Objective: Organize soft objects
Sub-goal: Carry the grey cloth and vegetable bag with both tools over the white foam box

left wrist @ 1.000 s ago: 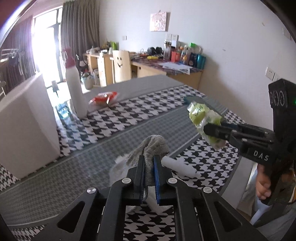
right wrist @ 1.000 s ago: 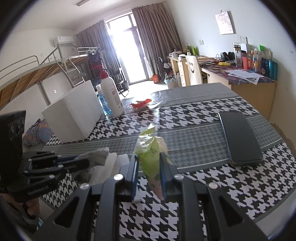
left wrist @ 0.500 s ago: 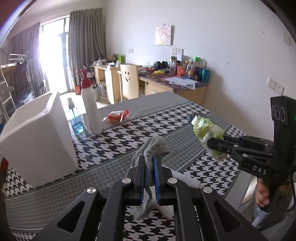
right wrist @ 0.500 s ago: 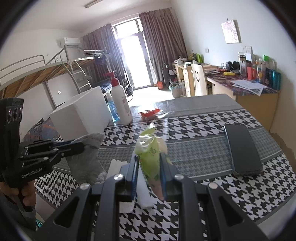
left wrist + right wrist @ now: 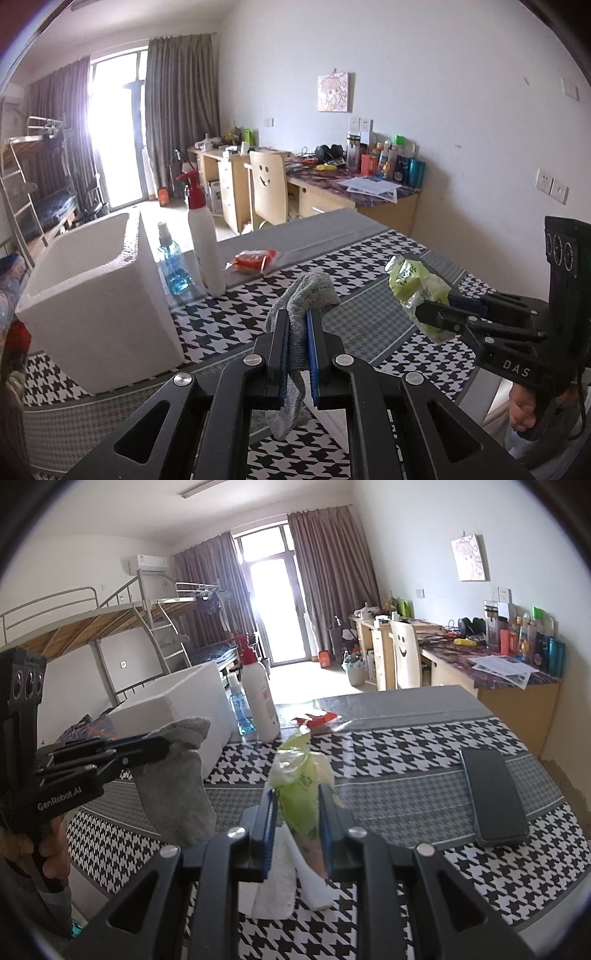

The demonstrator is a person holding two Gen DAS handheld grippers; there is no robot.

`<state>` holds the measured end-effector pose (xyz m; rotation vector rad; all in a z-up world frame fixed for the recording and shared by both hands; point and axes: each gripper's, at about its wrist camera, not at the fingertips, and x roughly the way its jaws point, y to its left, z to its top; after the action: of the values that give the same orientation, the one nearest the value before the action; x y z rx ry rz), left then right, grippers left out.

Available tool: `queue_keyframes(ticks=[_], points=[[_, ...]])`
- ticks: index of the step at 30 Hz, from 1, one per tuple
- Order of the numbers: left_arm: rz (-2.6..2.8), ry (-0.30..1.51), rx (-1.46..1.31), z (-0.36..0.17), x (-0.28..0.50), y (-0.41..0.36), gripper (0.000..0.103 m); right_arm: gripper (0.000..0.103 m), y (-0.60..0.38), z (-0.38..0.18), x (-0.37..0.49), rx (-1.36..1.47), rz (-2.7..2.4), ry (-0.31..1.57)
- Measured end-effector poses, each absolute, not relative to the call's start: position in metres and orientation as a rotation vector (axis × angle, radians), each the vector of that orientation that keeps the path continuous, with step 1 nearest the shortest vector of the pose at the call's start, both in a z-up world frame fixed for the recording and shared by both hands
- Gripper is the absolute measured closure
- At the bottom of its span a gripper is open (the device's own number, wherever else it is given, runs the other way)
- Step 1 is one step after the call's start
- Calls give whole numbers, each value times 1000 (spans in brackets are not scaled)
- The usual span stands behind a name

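My left gripper [image 5: 297,314] is shut on a grey sock [image 5: 308,291], which hangs limp between the blue pads above the table; in the right wrist view that sock [image 5: 177,786] dangles from the left gripper [image 5: 166,744] at the left. My right gripper [image 5: 297,794] is shut on a crumpled green plastic packet [image 5: 299,790], seen from the left wrist view as the green packet [image 5: 415,288] at the tip of the right gripper [image 5: 419,314]. A white foam box [image 5: 96,295] stands open-topped at the left of the table.
White cloth pieces [image 5: 284,878] lie under the right gripper. A tall white bottle with a red sprayer [image 5: 203,240], a small blue spray bottle [image 5: 171,266] and a red packet [image 5: 253,258] stand behind the box. A dark phone [image 5: 493,797] lies at right on the houndstooth tablecloth [image 5: 406,746].
Both grippers have risen off the table with the sock and the green packet in them. The sock has lifted off the white cloth, and the foam box now shows its open top.
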<state>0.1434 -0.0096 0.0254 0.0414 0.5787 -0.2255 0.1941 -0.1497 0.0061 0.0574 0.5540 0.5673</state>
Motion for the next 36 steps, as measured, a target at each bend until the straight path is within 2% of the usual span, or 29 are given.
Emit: queue_keyframes(ticks=[36], points=[[-173, 473, 16, 58, 144, 42, 94, 78, -89, 48, 187, 12, 623, 484]])
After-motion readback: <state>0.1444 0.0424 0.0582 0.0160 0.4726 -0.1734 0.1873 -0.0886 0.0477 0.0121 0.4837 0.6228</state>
